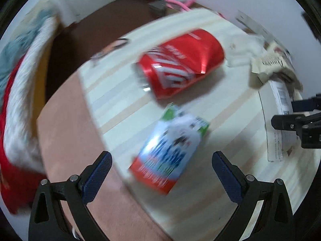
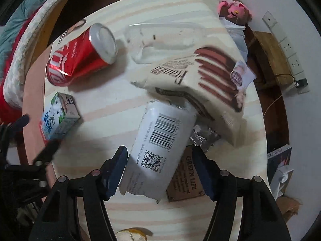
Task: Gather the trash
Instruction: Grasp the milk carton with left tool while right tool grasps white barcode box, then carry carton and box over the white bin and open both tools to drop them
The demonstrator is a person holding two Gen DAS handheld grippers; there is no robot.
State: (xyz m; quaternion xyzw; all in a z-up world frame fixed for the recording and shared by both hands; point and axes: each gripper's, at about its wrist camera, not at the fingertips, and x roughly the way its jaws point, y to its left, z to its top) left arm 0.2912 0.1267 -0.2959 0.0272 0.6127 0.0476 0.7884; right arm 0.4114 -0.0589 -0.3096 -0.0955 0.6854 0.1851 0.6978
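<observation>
I read the right gripper (image 2: 160, 168) as pointing straight down at the bench (image 2: 112, 104), which is covered in a pale striped cloth. Its fingers (image 2: 116, 170) stand partly open around a white wrapper (image 2: 160, 146) with a barcode and QR code. The left pad sits just beside the wrapper's edge; the right pad looks clear of it, so no grip that I can confirm. Ahead of the fingertips a torn cream cake wrapper (image 2: 210, 84) overlaps the white one. A crumpled foil scrap (image 2: 202, 138) lies just off the right finger, above a brown label (image 2: 186, 178).

Far ahead and left: a red soda can (image 2: 80, 56) on its side. Left of the fingers: a small milk carton (image 2: 58, 116).

The left gripper (image 1: 162, 170) view is motion-blurred. Its fingers (image 1: 100, 168) are wide open, holding nothing. The milk carton (image 1: 170, 150) lies between and just ahead of them, the red soda can (image 1: 180, 64) beyond it.
</observation>
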